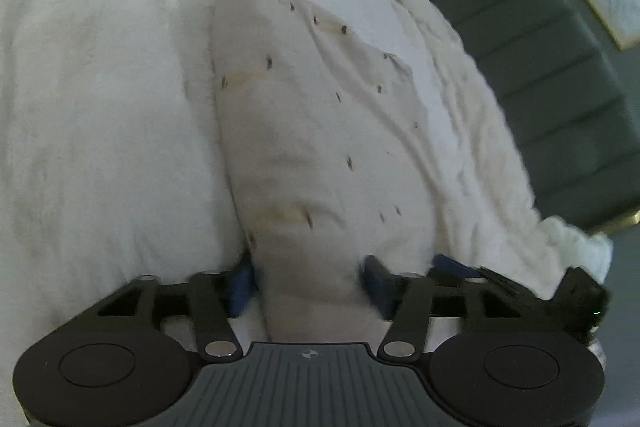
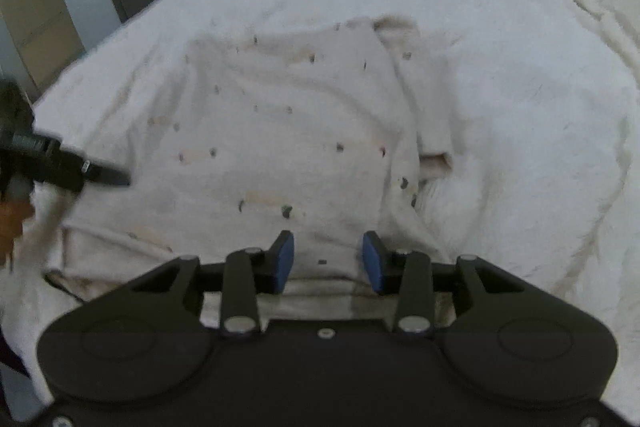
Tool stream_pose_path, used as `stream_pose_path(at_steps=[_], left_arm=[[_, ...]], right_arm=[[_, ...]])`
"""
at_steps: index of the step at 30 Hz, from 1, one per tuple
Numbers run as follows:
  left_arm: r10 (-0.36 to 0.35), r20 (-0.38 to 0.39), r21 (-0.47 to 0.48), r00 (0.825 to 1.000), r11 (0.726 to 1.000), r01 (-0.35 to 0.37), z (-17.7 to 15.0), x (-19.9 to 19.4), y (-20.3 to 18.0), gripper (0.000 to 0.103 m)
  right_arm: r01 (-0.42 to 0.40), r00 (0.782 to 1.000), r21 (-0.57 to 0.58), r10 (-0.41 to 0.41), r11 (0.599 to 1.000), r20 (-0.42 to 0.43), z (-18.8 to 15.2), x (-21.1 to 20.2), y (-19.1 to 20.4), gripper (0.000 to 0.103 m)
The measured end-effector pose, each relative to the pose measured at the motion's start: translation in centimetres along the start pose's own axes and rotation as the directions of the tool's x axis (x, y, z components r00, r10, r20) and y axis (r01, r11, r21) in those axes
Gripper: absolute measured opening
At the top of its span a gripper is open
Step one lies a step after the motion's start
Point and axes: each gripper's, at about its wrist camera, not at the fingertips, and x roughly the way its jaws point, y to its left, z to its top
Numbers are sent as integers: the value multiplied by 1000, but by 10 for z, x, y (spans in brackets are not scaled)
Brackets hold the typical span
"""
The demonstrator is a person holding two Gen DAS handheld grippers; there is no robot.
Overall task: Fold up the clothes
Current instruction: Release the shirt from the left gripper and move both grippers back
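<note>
While the cream garment with small dark specks (image 2: 288,131) lies spread on the fluffy white blanket (image 2: 520,99), both grippers are at its near edge. Seen from the right wrist, the garment sits at the blanket's middle, its body mostly flat with soft wrinkles and one sleeve (image 2: 428,131) folded along its right side. The right gripper (image 2: 328,261) is just over the garment's near hem, its blue-padded jaws set moderately apart with nothing pinched between them; cloth shows through the gap. Left of the garment in that view, the left gripper (image 2: 80,171) appears as a blurred dark shape at the garment's left edge, where a strip of cloth hangs from it. From the left wrist, the left gripper (image 1: 308,279) has a thick bunch of the garment (image 1: 304,131) running between its blue pads, so its jaws clamp the cloth. Beyond the blanket's far right edge stands a grey channel-tufted headboard (image 1: 532,75).
</note>
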Motion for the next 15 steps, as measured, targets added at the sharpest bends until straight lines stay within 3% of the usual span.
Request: stream_pose_path(at_steps=[1,3,5,8,9,10,11,13,14,15], left_arm=[[12,-8,20,1000,1000,-12,-2,4,-5,65],[34,-16,47,999,998,-34,-2,7,-13,29],[40,-1,38,999,998,-40,5,-4,-14,22],[72,19,72,997,995,-73,13,-31,-15,23],[109,-11,98,994,989,-107,13,-30,-16,30],[138,-52,129,989,983,-130,15,-26,-17,48],[144,-73,147,987,980,-132,15,-25,-18,55],[154,-41,195,987,970,-144,21,-35,-24,74],[199,3,216,980,957,-195,28,-39,-28,81],[260,52,229,964,937,-265,35,-41,-32,95]], right_arm=[[-9,1000,6,9,1000,9,1,-3,-1,37],[-29,999,18,28,999,28,2,-8,-3,37],[-48,998,30,46,998,47,3,-13,-6,37],[-77,994,47,74,996,76,5,-20,-9,37],[-87,993,52,82,995,85,6,-23,-10,37],[-97,991,58,91,994,95,7,-25,-11,38],[-101,990,60,95,993,100,8,-26,-13,38],[-90,992,54,85,995,94,14,-20,-14,38],[-84,993,51,79,995,90,16,-17,-15,38],[-77,994,50,72,996,85,18,-15,-16,38]])
